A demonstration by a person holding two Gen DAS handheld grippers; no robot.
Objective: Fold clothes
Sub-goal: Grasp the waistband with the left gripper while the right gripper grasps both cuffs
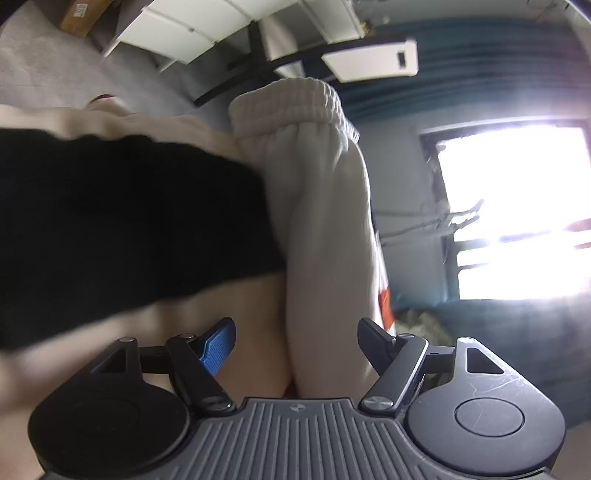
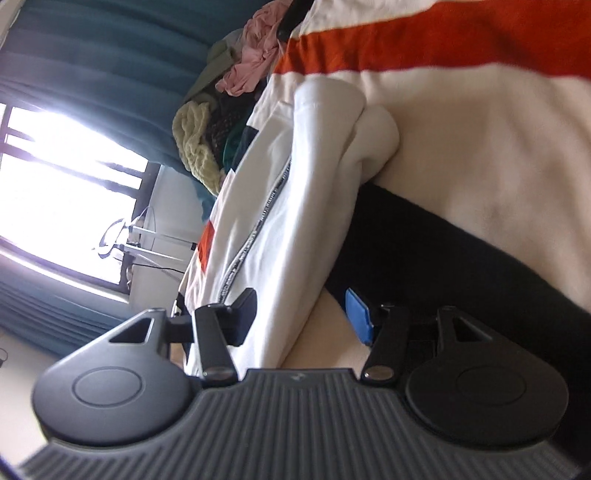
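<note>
A cream ribbed garment [image 1: 317,192] with an elastic waistband lies folded lengthwise on a striped cream, black and orange bed cover [image 1: 129,221]. Its lower part runs between the fingers of my left gripper [image 1: 297,343]. That gripper is open, and its blue pad [image 1: 218,343] stands clear of the cloth. In the right wrist view the same white garment [image 2: 295,206], with a grey cord line along it, passes between the fingers of my right gripper [image 2: 301,317]. The right gripper is open too, with bare cover showing between the cloth and its blue pad [image 2: 358,317].
A pile of other clothes [image 2: 221,96], pink, green and yellow, sits at the far end of the cover. Teal curtains [image 2: 92,62] and a bright window [image 1: 517,206] lie beyond. White furniture [image 1: 192,33] stands on the grey floor.
</note>
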